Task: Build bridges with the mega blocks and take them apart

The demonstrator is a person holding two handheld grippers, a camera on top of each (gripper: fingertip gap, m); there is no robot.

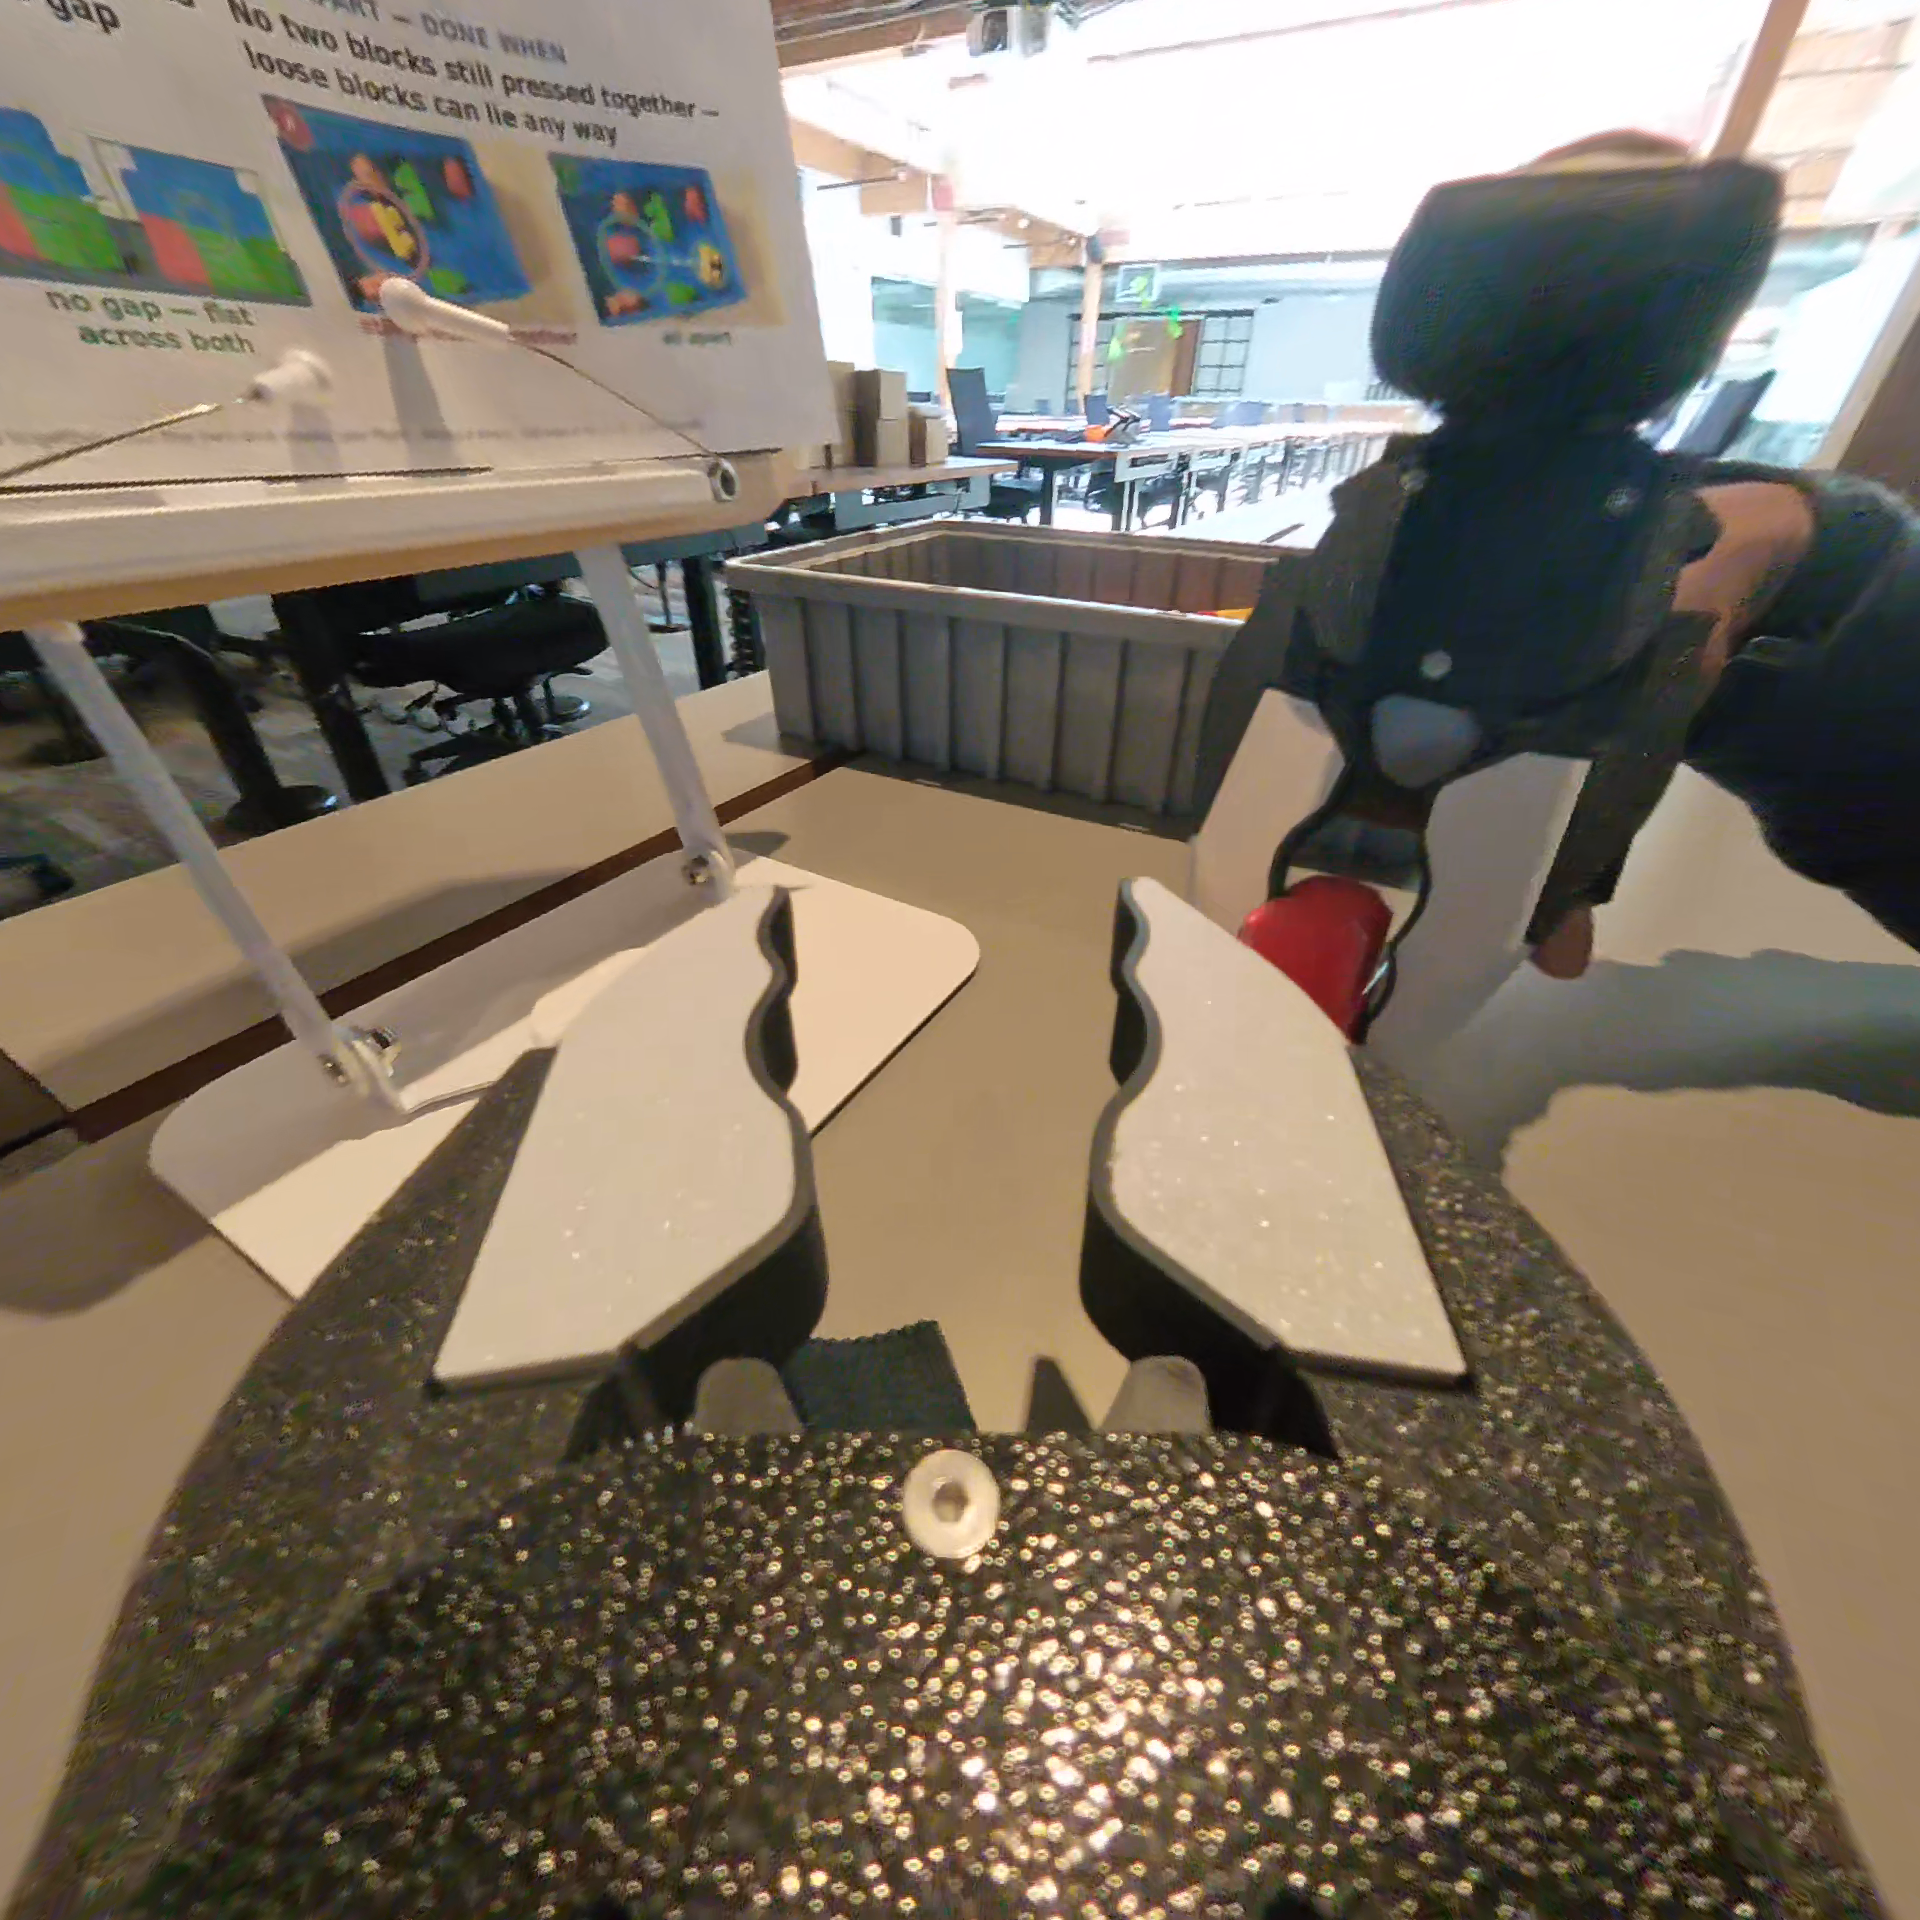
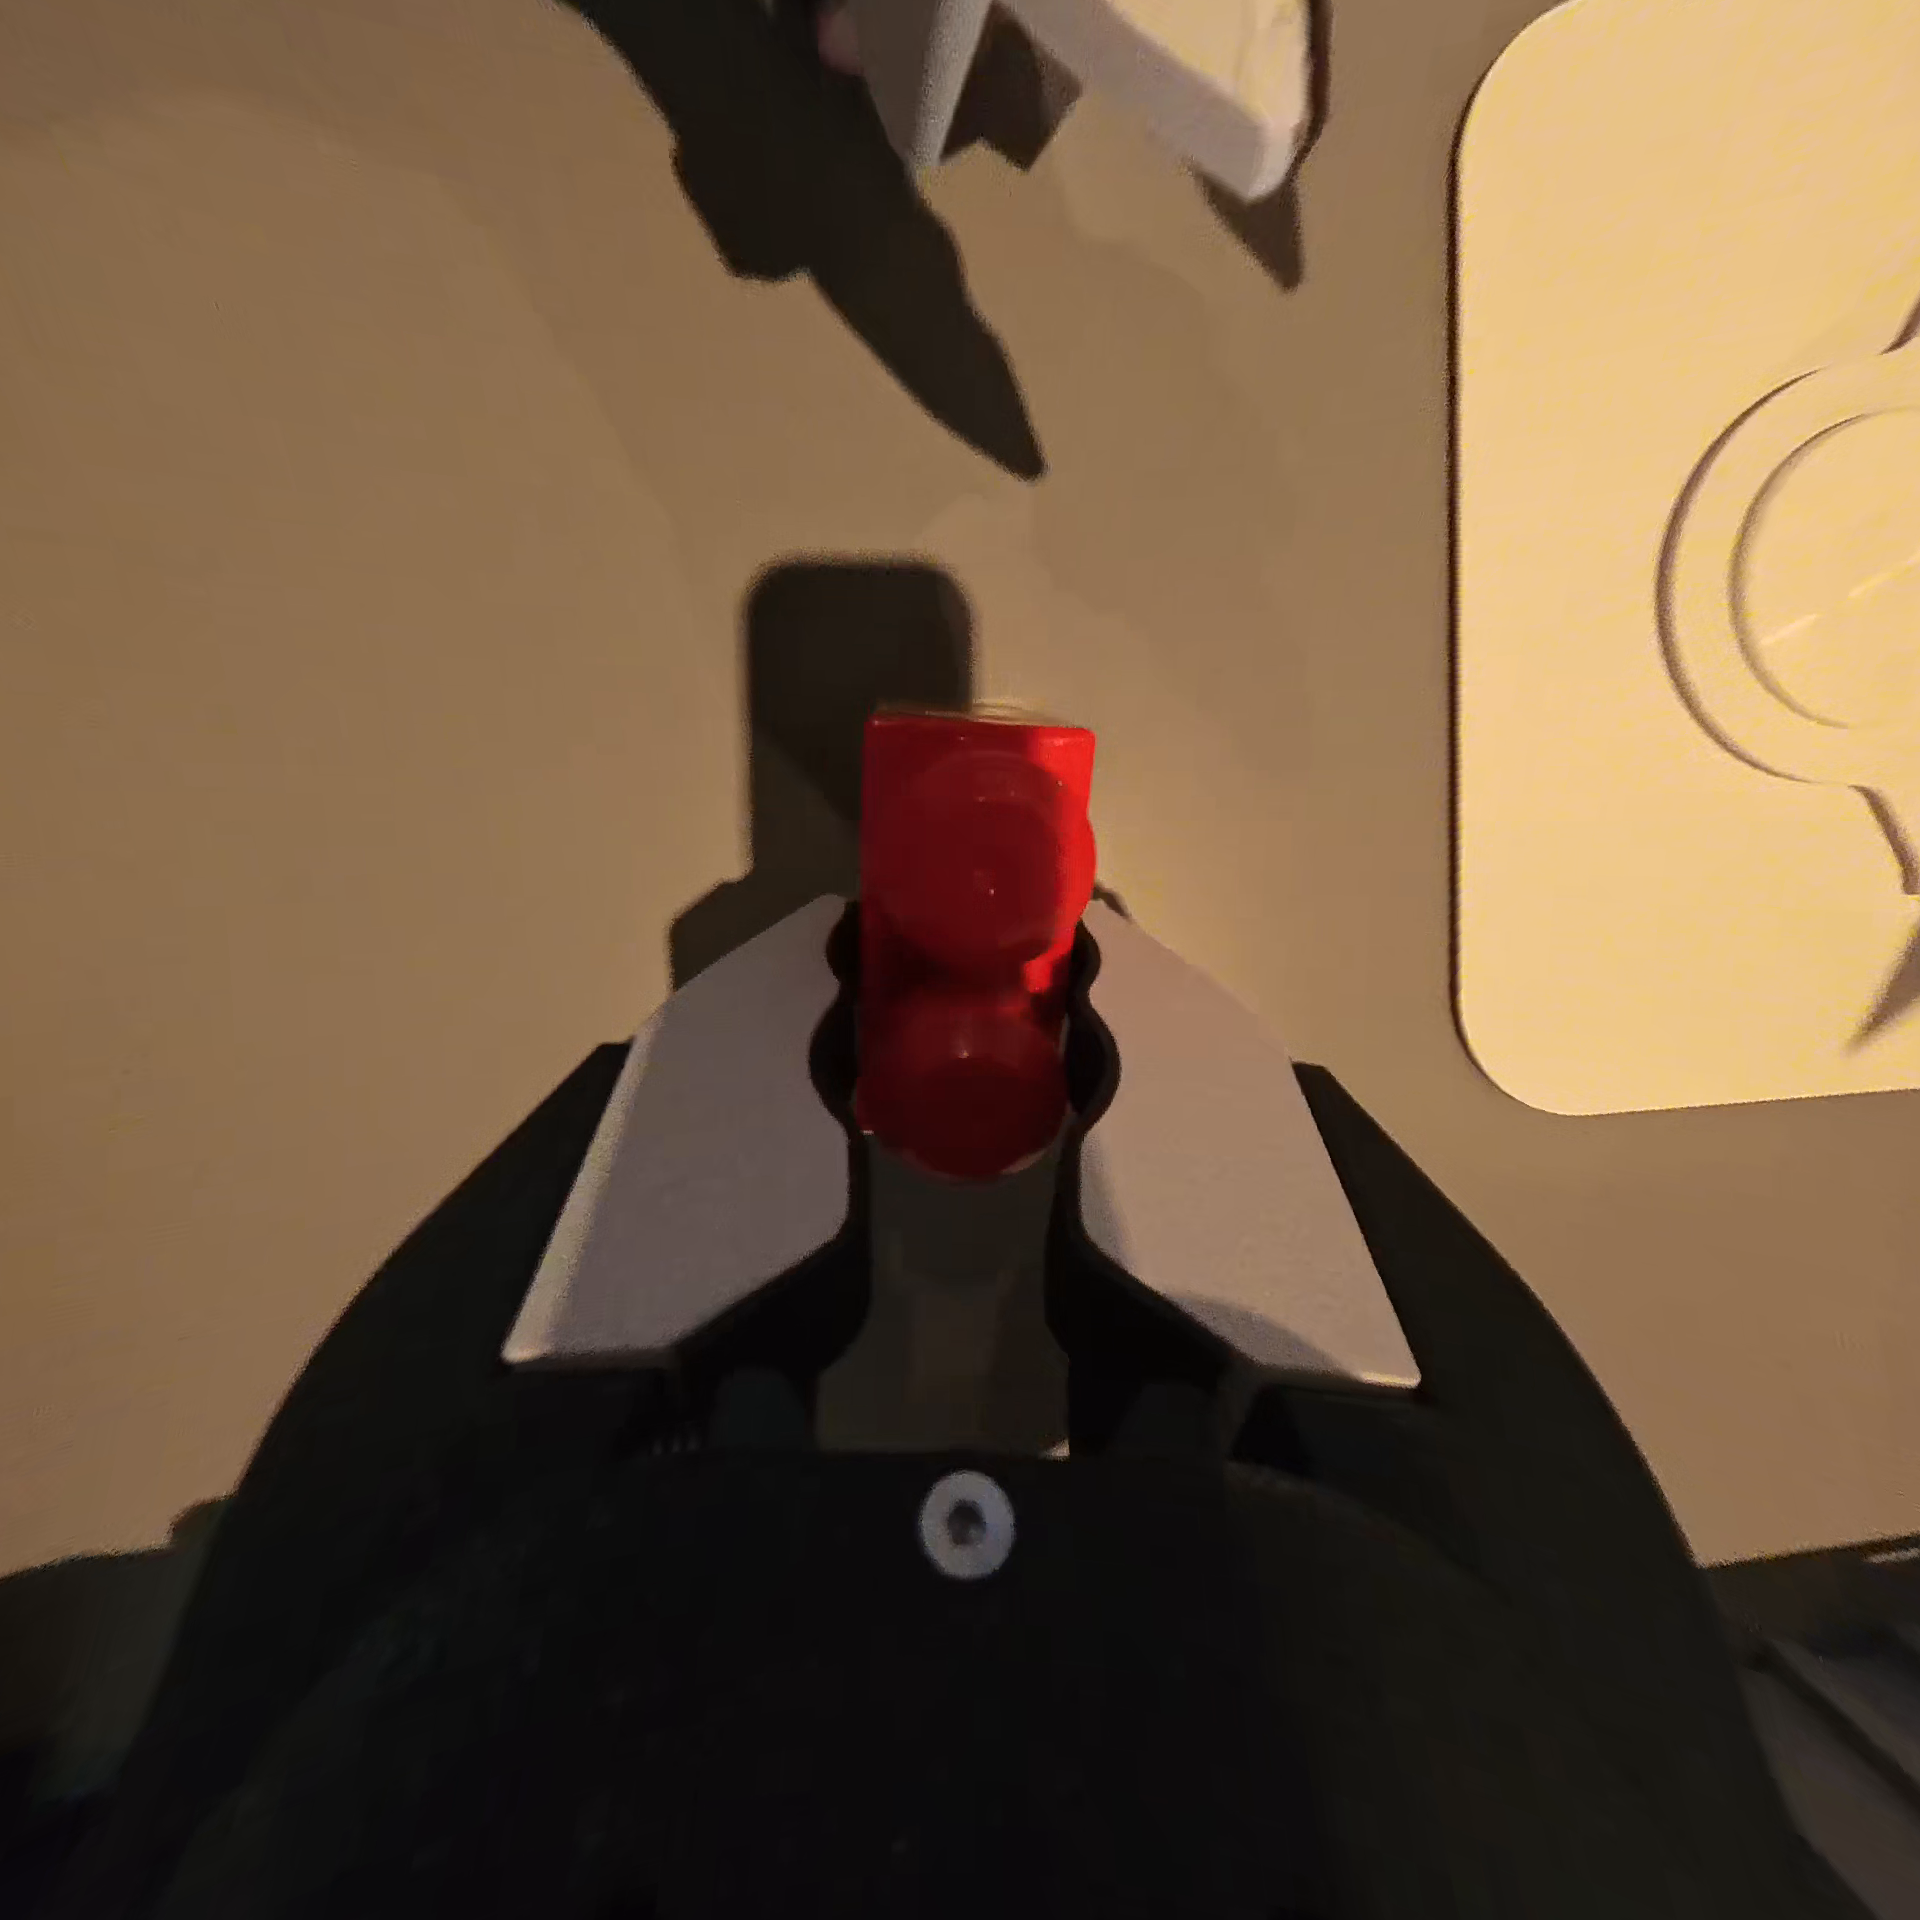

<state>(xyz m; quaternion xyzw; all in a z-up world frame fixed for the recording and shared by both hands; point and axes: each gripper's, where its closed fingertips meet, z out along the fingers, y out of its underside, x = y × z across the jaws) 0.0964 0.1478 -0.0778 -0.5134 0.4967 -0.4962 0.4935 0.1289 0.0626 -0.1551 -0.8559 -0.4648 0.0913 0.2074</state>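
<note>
My right gripper (image 2: 971, 935) is shut on a red mega block (image 2: 971, 935) with two round studs facing the camera, held just above the beige table (image 2: 364, 623). The same red block (image 1: 1320, 951) shows in the left wrist view, held by the right gripper, which points straight down at the table. My left gripper (image 1: 951, 914) is open and empty, low over the table, with its right finger close beside the red block. The tips of the left gripper also show at the top of the right wrist view (image 2: 1091, 94).
A white stand base plate (image 1: 852, 997) lies under my left finger; it carries an instruction sheet (image 1: 416, 260) on white legs. The plate also shows in the right wrist view (image 2: 1621, 727). A grey ribbed bin (image 1: 987, 665) stands at the table's far edge. A person's sleeve (image 1: 1829, 707) reaches in from the right.
</note>
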